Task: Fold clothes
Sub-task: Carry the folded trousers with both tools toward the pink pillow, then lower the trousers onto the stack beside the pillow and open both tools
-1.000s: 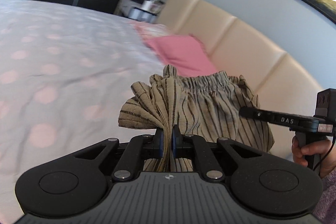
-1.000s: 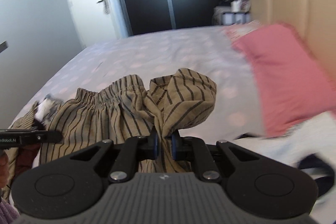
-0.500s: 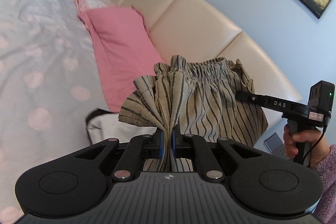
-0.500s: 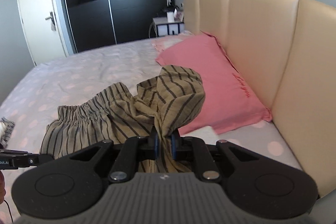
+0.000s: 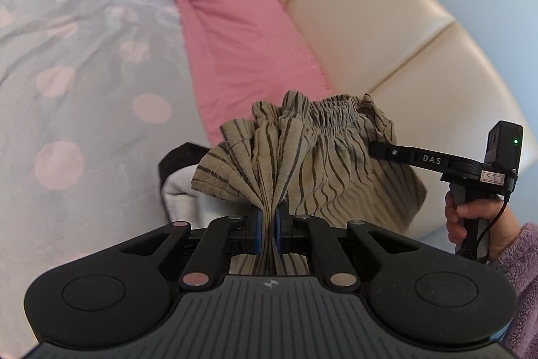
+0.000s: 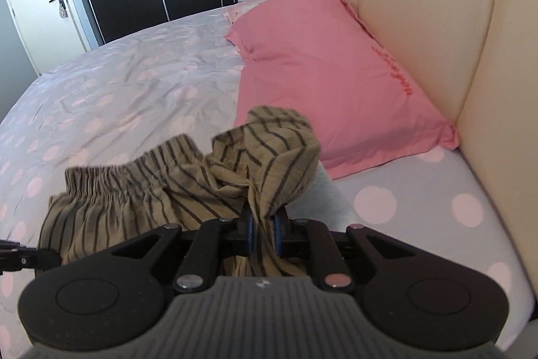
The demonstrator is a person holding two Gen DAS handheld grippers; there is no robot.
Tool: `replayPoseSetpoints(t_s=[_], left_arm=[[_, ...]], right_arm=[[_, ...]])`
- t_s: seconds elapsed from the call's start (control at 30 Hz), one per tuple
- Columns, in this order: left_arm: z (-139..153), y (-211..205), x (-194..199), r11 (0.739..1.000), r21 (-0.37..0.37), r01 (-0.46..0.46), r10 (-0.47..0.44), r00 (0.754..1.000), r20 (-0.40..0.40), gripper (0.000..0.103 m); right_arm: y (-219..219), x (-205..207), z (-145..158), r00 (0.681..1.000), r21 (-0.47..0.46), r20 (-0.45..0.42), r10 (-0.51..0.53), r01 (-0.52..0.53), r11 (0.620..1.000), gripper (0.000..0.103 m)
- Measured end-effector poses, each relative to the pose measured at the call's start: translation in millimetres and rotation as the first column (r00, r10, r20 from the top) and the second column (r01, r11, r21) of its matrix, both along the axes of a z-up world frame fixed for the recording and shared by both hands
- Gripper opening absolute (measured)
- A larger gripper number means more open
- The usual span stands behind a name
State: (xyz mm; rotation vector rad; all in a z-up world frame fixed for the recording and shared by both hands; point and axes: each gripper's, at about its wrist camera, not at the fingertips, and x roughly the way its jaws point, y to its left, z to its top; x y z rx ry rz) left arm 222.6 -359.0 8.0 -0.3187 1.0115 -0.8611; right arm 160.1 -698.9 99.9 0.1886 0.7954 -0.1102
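Left gripper (image 5: 268, 226) clenched on a bunched corner of the striped shorts (image 5: 312, 153), bottom centre of frame. My right gripper (image 6: 262, 229) is clamped on the other corner, same spot in its view. Shorts hang between them, above grey clothes (image 5: 181, 190) at the bed edge. Risk I see: thick bunches may slip from the pads, or the fabric lands crumpled on those clothes or the pink pillow (image 6: 329, 73) beyond.

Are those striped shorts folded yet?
No. The striped shorts hang bunched between the left hand-held gripper and right hand-held gripper, waistband stretched.
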Motion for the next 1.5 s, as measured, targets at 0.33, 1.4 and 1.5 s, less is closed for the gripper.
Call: replayPoseSetpoints(t_s=[0.33, 1.4, 1.5], left_arm=[[18.6, 8.6, -11.8, 0.999, 0.046, -0.025, 0.018, 0.99, 0.141, 0.043], [-17.2, -49.6, -2.3, 0.991, 0.103, -0.08, 0.054, 0.971, 0.233, 0.02], [-18.1, -52.3, -5.6, 0.992, 0.11, -0.065, 0.037, 0.97, 0.242, 0.02]], right_arm=[[-23.8, -12.8, -7.4, 0.99, 0.049, 0.097, -0.099, 0.095, 0.994, 0.047], [-62.9, 21.7, -130.2, 0.947, 0.267, 0.174, -0.271, 0.219, 0.938, 0.0], [-68.8, 10.9, -139.1, 0.937, 0.315, 0.199, -0.288, 0.218, 0.924, 0.0]])
